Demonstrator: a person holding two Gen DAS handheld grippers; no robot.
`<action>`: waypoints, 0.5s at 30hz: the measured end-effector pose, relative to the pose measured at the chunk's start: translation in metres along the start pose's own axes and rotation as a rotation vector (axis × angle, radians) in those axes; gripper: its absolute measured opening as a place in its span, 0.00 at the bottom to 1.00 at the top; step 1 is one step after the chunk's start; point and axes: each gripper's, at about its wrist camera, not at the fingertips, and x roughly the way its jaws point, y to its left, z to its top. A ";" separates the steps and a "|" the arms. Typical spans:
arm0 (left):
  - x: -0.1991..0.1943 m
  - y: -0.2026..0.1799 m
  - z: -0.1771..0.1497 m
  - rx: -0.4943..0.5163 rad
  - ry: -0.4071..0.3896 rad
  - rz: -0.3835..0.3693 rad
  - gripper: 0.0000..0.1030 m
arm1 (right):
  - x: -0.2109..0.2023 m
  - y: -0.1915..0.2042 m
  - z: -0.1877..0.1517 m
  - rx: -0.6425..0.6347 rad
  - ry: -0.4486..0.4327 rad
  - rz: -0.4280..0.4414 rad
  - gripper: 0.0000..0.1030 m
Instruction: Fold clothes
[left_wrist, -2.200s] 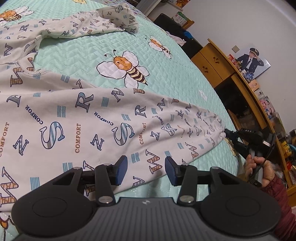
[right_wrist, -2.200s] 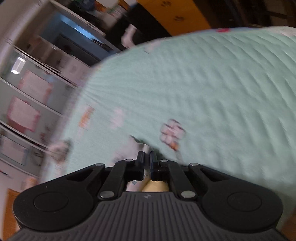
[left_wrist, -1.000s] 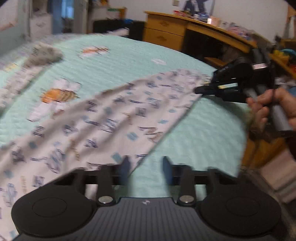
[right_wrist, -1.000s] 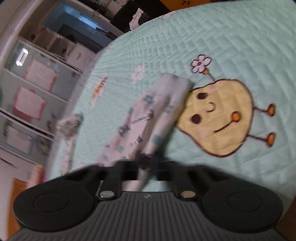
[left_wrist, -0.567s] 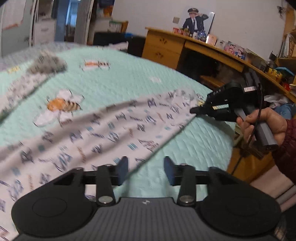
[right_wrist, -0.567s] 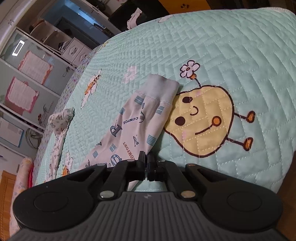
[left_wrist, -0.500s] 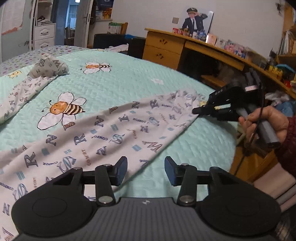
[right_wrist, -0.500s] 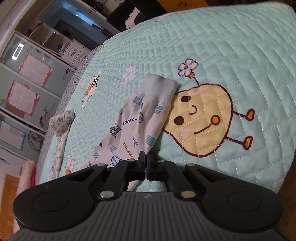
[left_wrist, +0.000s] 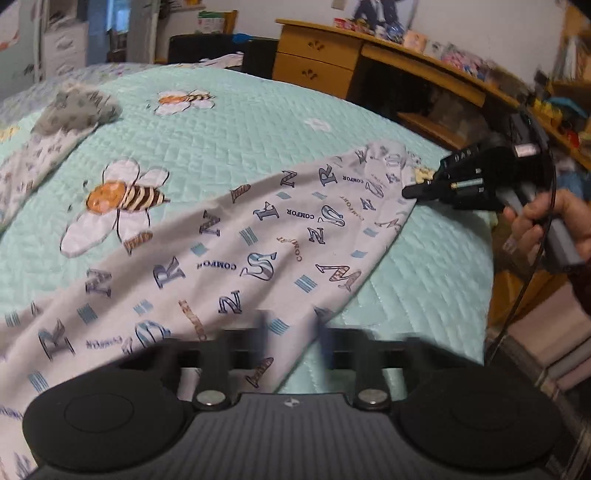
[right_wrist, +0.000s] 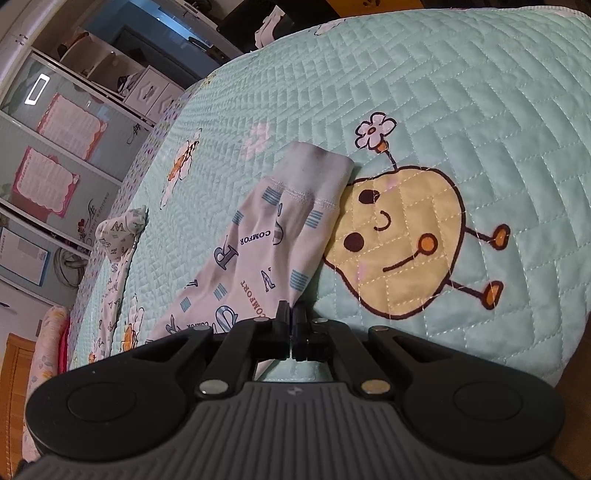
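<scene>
A white letter-print garment (left_wrist: 258, 258) lies stretched across the mint quilt. In the left wrist view my left gripper (left_wrist: 291, 332) sits over its near edge. The blurred jaws are closing with the cloth's edge between them, and a gap still shows. My right gripper (right_wrist: 291, 321) is shut on the side edge of the garment's leg (right_wrist: 251, 251), just short of the pale cuff (right_wrist: 314, 170). From the left wrist view, the right gripper (left_wrist: 408, 192) pinches that same far end, held by a person's hand (left_wrist: 546, 218). Another bunched part of the garment (left_wrist: 77, 107) lies far left.
The quilt (left_wrist: 258, 122) carries bee and pear pictures and drops off at the bed's edge on the right. A wooden desk (left_wrist: 369, 74) with clutter stands beyond the bed. Wardrobes (right_wrist: 55, 147) line the far wall in the right wrist view.
My left gripper has shifted over the garment's near edge and its fingers have drawn closer together. The right gripper has kept its hold and barely moved.
</scene>
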 end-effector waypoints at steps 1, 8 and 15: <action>-0.001 -0.002 0.001 0.012 0.002 -0.002 0.00 | 0.000 -0.001 0.000 0.002 0.002 0.003 0.00; -0.018 -0.046 -0.023 0.212 -0.002 0.044 0.00 | -0.001 -0.004 0.000 0.017 0.004 0.015 0.00; -0.016 -0.043 -0.024 0.177 -0.014 0.067 0.05 | -0.005 -0.005 -0.002 0.036 -0.011 0.010 0.00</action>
